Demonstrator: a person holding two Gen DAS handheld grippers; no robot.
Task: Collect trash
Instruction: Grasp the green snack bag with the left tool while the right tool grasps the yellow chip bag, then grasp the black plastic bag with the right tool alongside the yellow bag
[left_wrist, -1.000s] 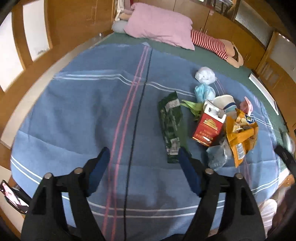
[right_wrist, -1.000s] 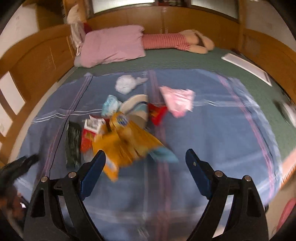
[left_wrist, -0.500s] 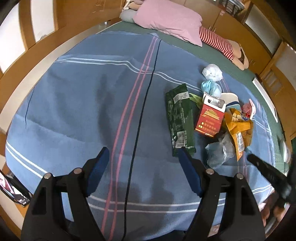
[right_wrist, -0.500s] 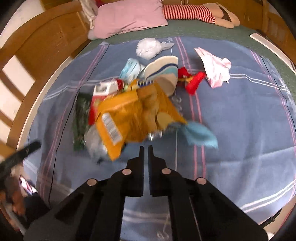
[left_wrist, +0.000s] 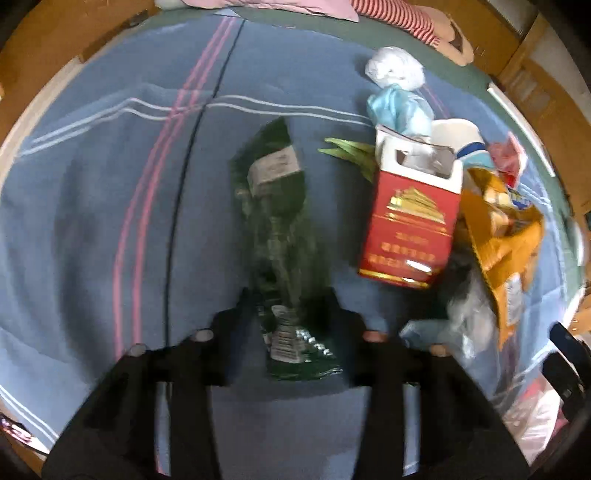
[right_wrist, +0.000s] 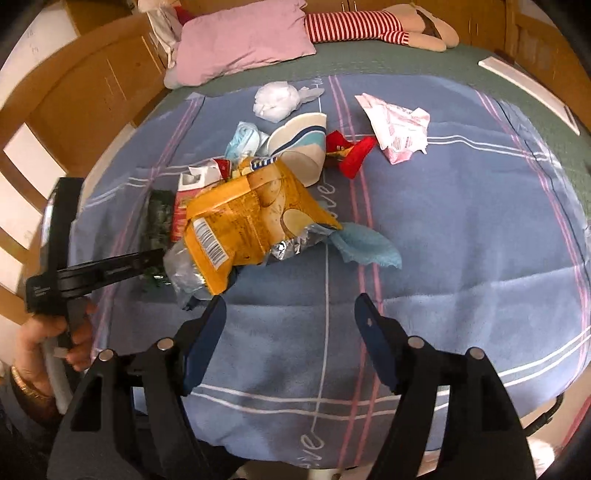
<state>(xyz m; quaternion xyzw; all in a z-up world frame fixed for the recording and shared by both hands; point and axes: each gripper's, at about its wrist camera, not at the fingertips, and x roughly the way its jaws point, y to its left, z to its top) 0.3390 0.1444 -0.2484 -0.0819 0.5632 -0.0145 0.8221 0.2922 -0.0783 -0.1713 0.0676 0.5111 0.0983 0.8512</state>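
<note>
Change, left: the left gripper (left_wrist: 290, 310) is seen much nearer the green wrapper (left_wrist: 280, 236) than half a second ago; its fingers, then wide apart, are now drawn in to the wrapper's near end.
Change, right: the right gripper (right_wrist: 290, 317), pressed together half a second ago, is now spread wide.
Left gripper: fingers narrowed on either side of the wrapper; view blurred, so whether it is actually clamped cannot be told.
Right gripper: jaws apart, nothing held; left fingertip just beside the clear plastic (right_wrist: 184, 269) under the orange bag (right_wrist: 243, 221).
Trash: piled mid-blanket (right_wrist: 461, 229); red carton (left_wrist: 410, 221) just right of the wrapper, orange bag beyond it; white wad (right_wrist: 275, 99), paper cup (right_wrist: 301, 142), red scrap (right_wrist: 352, 153) and pink paper (right_wrist: 395, 125) farther off.
</note>
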